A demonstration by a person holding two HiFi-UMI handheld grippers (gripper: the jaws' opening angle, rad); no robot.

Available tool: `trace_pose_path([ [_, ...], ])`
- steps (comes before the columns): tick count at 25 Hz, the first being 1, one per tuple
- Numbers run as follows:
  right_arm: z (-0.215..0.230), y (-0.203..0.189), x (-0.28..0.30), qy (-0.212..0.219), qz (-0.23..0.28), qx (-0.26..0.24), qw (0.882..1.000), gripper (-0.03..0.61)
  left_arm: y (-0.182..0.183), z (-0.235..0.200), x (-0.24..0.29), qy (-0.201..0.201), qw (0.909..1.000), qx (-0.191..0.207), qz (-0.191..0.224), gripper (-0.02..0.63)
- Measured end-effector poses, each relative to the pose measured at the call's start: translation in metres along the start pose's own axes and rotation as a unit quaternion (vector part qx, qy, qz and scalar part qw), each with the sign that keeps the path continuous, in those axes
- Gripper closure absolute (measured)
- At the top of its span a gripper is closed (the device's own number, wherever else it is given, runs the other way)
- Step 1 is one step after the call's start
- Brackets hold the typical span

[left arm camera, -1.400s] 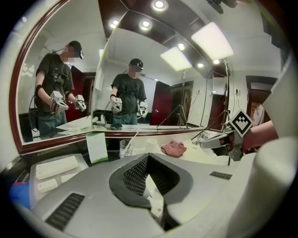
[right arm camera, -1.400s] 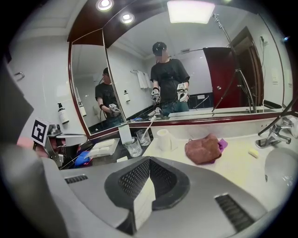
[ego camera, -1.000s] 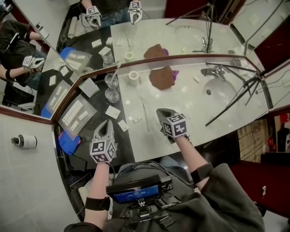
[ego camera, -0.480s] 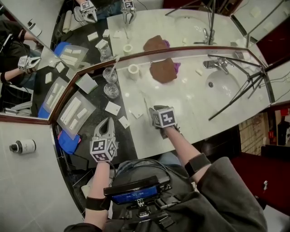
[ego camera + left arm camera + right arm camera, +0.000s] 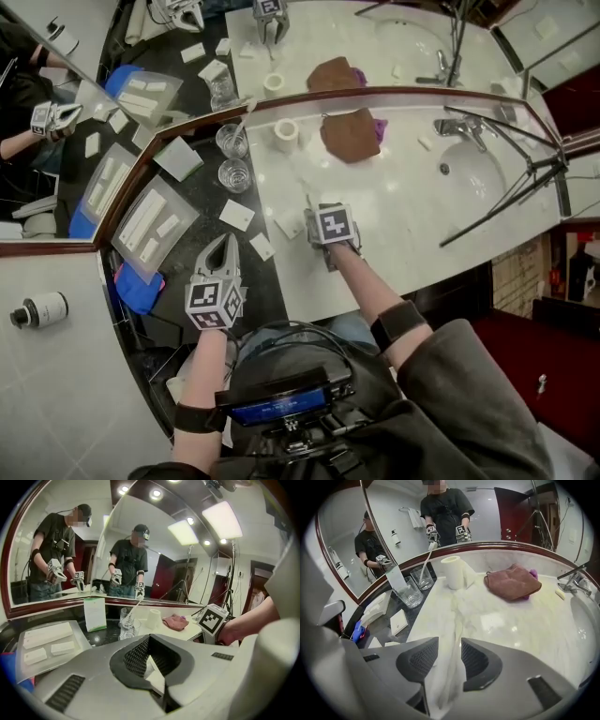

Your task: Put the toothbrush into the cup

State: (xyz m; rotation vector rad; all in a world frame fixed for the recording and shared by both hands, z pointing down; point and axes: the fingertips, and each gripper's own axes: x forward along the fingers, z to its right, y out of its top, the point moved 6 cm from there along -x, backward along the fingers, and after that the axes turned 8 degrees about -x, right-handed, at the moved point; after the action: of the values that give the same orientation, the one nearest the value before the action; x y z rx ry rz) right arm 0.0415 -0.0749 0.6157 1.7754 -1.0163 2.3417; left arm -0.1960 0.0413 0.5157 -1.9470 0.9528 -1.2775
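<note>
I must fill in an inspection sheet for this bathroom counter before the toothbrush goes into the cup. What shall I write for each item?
Surface: white marble counter with a sink; black section at the left.
Job's things: wrapped toothbrush lies flat on the marble; near glass cup and far glass cup stand upright on the black section.
Clutter: paper roll, brown cloth, white packet.
Grippers: left gripper shut, nothing held; right gripper open, its jaws have just been opening, with the toothbrush between them, not gripped.
Cables: nothing seen on the counter.
Surroundings: mirror; tripod legs over the sink.
</note>
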Motion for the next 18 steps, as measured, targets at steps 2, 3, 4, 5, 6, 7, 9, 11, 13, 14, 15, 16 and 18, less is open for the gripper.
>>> trace_pose_path([
  [2, 0.000, 0.004, 0.008, -0.002, -0.008, -0.002, 1.000, 0.409, -0.001, -0.004, 0.000, 0.001, 1.0000, -0.004, 0.000, 0.612],
  [3, 0.000, 0.005, 0.012, -0.001, -0.015, -0.003, 1.000, 0.410, -0.002, -0.006, 0.000, 0.002, 1.0000, -0.006, 0.000, 0.611],
  [4, 0.001, 0.005, 0.014, -0.002, -0.022, -0.003, 1.000, 0.410, -0.002, -0.008, 0.000, 0.003, 1.0000, -0.008, -0.001, 0.611],
  [5, 0.003, 0.006, 0.016, -0.007, -0.029, -0.007, 1.000, 0.410, -0.003, -0.009, 0.001, 0.003, 0.9999, -0.010, -0.002, 0.611],
  [6, 0.005, 0.007, 0.018, -0.014, -0.033, -0.012, 0.999, 0.410, -0.003, -0.011, 0.001, 0.004, 0.9999, -0.011, -0.003, 0.612],
  [7, 0.006, 0.008, 0.019, -0.018, -0.036, -0.015, 0.999, 0.410, -0.004, -0.012, 0.001, 0.005, 0.9999, -0.013, -0.003, 0.611],
  [9, 0.003, 0.007, 0.024, -0.011, -0.047, -0.010, 0.999, 0.411, -0.005, -0.016, 0.000, 0.007, 0.9999, -0.014, -0.004, 0.611],
  [11, -0.002, 0.001, 0.028, 0.003, -0.065, 0.000, 0.998, 0.411, -0.006, -0.019, -0.001, 0.010, 0.9998, -0.015, -0.004, 0.611],
  [13, -0.003, -0.002, 0.030, 0.000, -0.077, 0.003, 0.997, 0.439, -0.005, -0.021, -0.001, 0.012, 0.9998, -0.015, -0.003, 0.611],
  [14, -0.001, -0.002, 0.031, -0.005, -0.077, 0.002, 0.997, 0.461, -0.004, -0.022, -0.002, 0.013, 0.9998, -0.015, -0.003, 0.611],
  [15, 0.000, -0.002, 0.032, -0.009, -0.075, 0.003, 0.997, 0.492, -0.004, -0.022, -0.002, 0.014, 0.9998, -0.016, -0.002, 0.611],
  [16, 0.000, -0.001, 0.032, -0.010, -0.072, 0.005, 0.997, 0.524, -0.003, -0.023, -0.002, 0.015, 0.9998, -0.016, -0.002, 0.611],
  [18, 0.000, -0.004, 0.032, -0.006, -0.076, 0.016, 0.997, 0.538, -0.004, -0.023, -0.002, 0.016, 0.9997, -0.016, -0.002, 0.612],
])
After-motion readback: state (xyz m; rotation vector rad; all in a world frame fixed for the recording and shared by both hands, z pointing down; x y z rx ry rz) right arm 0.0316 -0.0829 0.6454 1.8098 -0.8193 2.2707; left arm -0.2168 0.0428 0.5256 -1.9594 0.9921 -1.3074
